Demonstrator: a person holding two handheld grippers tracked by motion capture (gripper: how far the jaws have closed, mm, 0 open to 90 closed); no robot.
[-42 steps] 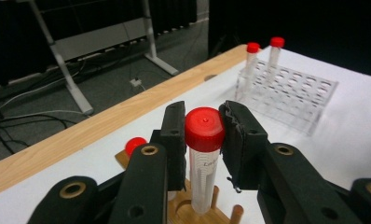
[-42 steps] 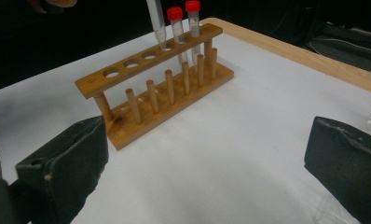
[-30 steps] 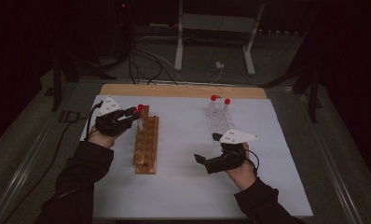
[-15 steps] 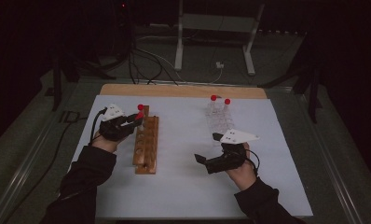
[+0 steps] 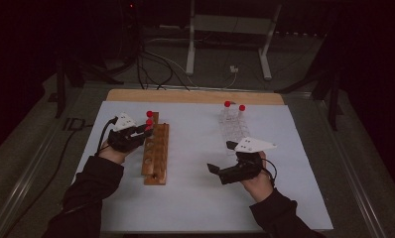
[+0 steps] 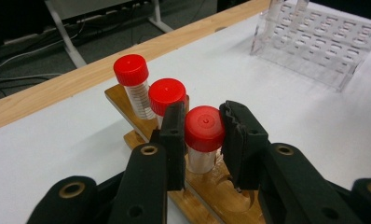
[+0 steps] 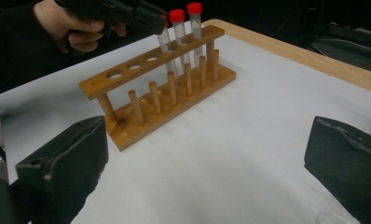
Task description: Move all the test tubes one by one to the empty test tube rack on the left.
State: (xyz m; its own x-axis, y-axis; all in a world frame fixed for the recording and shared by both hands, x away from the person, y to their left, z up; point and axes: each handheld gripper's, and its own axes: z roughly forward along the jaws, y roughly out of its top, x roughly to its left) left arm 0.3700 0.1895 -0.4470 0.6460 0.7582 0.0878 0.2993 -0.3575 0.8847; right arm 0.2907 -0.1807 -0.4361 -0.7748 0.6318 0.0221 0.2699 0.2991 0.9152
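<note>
A wooden tube rack (image 5: 155,153) lies on the white sheet left of centre. Three red-capped tubes stand at its far end. My left gripper (image 6: 203,135) is shut on the red cap of the nearest tube (image 6: 203,128), which sits upright in a rack hole. The other two tubes (image 6: 167,93) (image 6: 131,70) stand just behind it. In the high view my left gripper (image 5: 147,130) reaches the rack from its left side. My right gripper (image 5: 221,156) hovers over the sheet right of the rack, open with nothing between its jaws. The right gripper view faces the rack (image 7: 146,65).
A clear plastic rack (image 5: 233,126) stands at the back right with two red-capped tubes (image 5: 227,104) in its far end. A wooden strip (image 5: 195,95) borders the sheet's far edge. Cables and a stand's legs lie on the floor beyond.
My left gripper has shifted slightly toward me at the rack's far end with the tube in its jaws. The right gripper has stayed in place.
</note>
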